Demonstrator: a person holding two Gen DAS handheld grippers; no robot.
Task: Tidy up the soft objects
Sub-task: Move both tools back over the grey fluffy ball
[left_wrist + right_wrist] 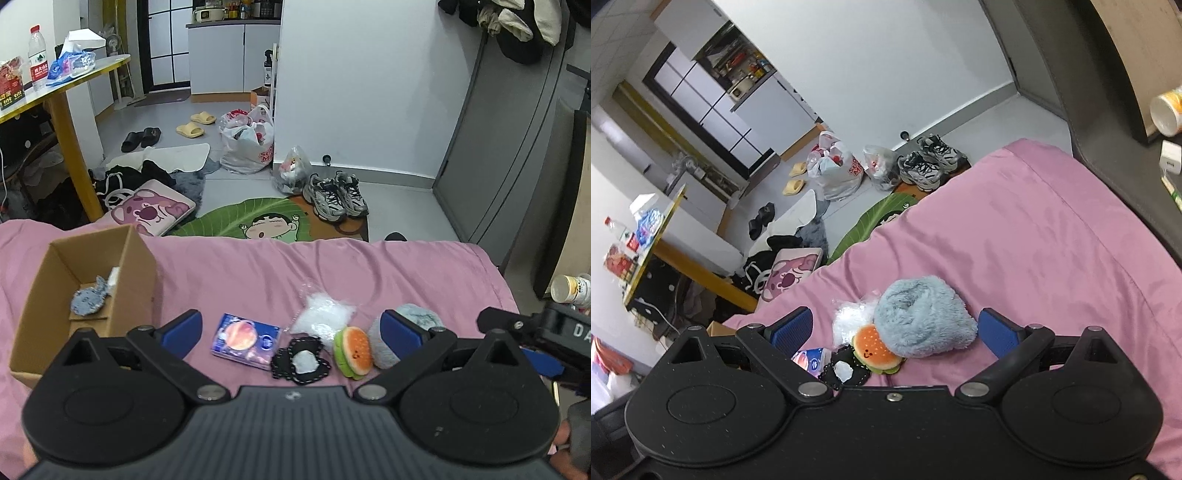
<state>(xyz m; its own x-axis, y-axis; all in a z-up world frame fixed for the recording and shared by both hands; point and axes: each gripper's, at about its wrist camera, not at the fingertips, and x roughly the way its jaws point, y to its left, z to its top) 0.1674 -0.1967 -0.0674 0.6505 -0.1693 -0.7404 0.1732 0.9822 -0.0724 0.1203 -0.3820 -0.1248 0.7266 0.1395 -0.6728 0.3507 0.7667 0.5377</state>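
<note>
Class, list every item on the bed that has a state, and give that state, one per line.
Cardboard box: open, grey plush fish inside.
Left gripper: jaws open, empty.
Right gripper: jaws open, empty.
Burger plush: on its edge.
Blue fluffy item: on the sheet.

**Readable text is scarce and mostly partial**

The white plastic bag on the floor carries red print, cut off by folds: the letters "SU" over "M" show in the left wrist view, and similar red fragments show on it in the right wrist view. The black device at the right edge of the left wrist view bears the pale letters "DA", with the rest running out of frame. The water bottle on the yellow-edged table has a red label with white Chinese characters, too small to make out. The red box beside it shows yellow print that is also illegible. The blue packet on the pink bedding has markings too blurred to read.
</note>
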